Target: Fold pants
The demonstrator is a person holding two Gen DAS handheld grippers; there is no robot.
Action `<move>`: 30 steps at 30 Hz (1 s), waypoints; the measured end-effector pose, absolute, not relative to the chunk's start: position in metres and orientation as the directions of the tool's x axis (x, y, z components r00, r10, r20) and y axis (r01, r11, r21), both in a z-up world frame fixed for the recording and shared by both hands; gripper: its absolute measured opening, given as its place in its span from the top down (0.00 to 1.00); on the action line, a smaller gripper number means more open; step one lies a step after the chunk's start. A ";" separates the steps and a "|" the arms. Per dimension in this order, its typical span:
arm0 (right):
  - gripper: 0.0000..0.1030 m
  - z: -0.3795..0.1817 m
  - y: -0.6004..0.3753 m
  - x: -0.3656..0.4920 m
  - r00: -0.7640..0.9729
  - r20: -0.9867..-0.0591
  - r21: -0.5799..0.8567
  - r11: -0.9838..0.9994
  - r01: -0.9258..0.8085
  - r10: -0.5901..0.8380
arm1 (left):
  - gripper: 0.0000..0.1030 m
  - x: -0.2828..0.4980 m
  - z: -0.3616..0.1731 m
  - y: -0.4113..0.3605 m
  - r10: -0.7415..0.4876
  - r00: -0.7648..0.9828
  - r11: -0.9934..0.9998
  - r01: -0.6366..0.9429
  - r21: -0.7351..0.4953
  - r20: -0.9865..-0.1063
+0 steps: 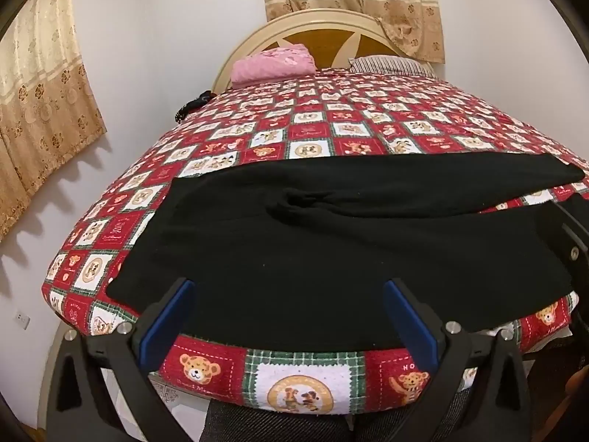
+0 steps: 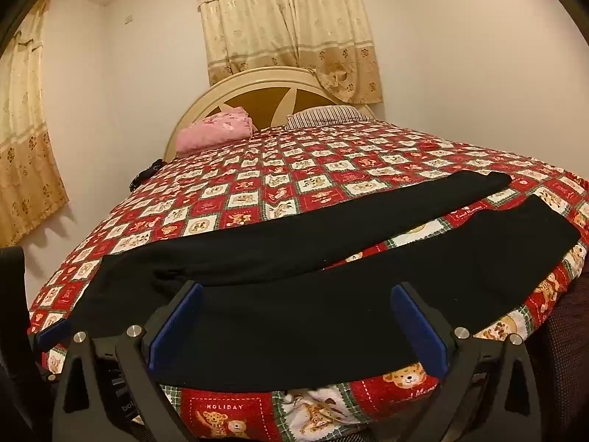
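Note:
Black pants [image 1: 331, 243] lie flat across the near end of the bed, waist to the left, two legs running right and spread apart. In the right wrist view the pants [image 2: 294, 294] show both legs with a gap of bedspread between them. My left gripper [image 1: 289, 294] is open with blue pads, above the near edge of the pants by the waist. My right gripper [image 2: 296, 302] is open and empty above the near leg. Part of the left gripper shows at the left edge of the right wrist view [image 2: 51, 331].
The bed has a red, white and green bear-print bedspread [image 1: 313, 136]. A pink folded blanket [image 1: 272, 62] and a striped pillow [image 1: 390, 64] lie by the cream headboard [image 1: 331, 22]. A small dark object [image 1: 191, 105] sits at the bed's left edge. Curtains hang on the walls.

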State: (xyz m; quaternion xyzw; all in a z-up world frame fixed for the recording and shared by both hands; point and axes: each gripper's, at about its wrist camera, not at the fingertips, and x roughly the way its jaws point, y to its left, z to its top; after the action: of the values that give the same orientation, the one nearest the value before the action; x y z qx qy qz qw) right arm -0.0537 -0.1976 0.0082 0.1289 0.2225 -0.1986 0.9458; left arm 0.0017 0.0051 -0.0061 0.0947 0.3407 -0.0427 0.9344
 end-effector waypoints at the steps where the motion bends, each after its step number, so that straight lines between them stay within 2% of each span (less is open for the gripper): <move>1: 0.01 0.008 -0.198 -0.054 0.822 -0.472 0.155 0.888 0.432 -0.318 | 0.00 0.003 -0.006 0.006 -0.018 0.763 0.979 0.146 0.145 -0.647; 30: 0.01 0.008 -0.200 -0.053 0.818 -0.477 0.159 0.883 0.441 -0.322 | 0.00 0.006 -0.007 0.009 -0.024 0.752 0.981 0.143 0.129 -0.658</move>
State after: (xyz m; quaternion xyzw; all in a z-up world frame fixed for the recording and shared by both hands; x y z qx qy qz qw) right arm -0.0527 -0.2001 0.0075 0.1320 0.2244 -0.2021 0.9441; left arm 0.0063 0.0091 -0.0070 0.0858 0.3490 -0.0448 0.9321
